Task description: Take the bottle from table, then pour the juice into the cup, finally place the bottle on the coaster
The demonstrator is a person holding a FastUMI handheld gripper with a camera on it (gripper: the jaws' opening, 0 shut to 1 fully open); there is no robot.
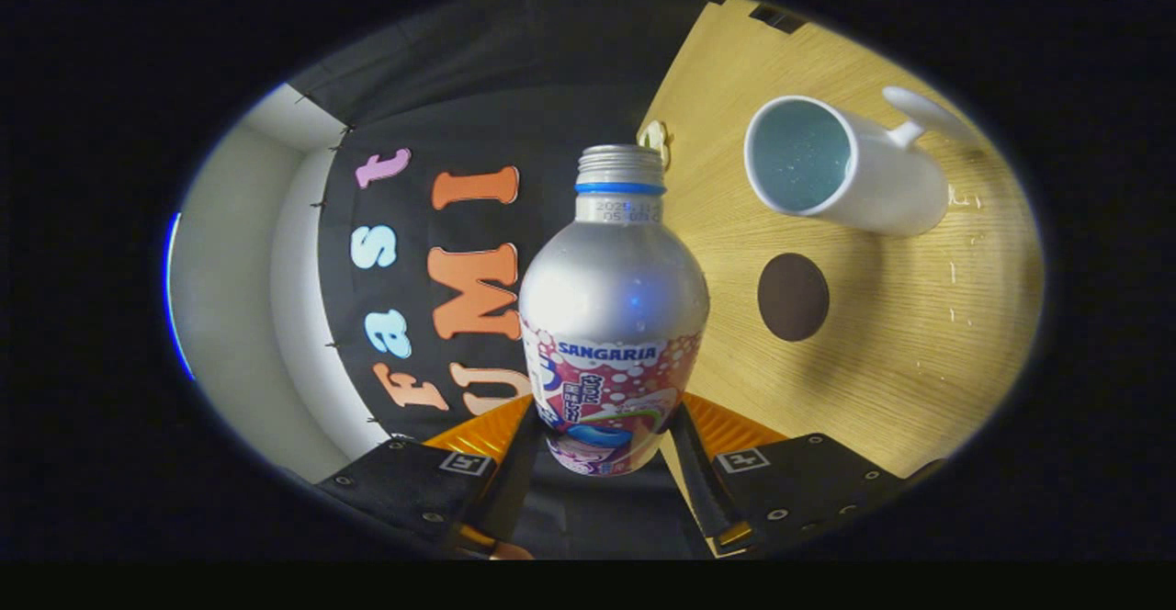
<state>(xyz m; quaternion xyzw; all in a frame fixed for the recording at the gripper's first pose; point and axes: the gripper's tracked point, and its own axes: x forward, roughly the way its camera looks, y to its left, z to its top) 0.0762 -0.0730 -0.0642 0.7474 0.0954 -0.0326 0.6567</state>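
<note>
Two fingers of the hand-held gripper (602,449) clamp the bottle (614,316) low on its labelled body, lifted clear of the bench (919,353). Beyond it the cup (850,169) stands beside the round dark coaster (793,297), slightly apart.

Tool (606,440) clamps bottle (614,316), uncapped; white cup (850,169) and dark coaster (793,297) beyond on table (919,353).

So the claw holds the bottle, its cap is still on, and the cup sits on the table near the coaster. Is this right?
Not quite: the bottle has no cap; the gripper view shows its bare threaded neck. The claw does hold it, and the cup sits near the coaster.
</note>
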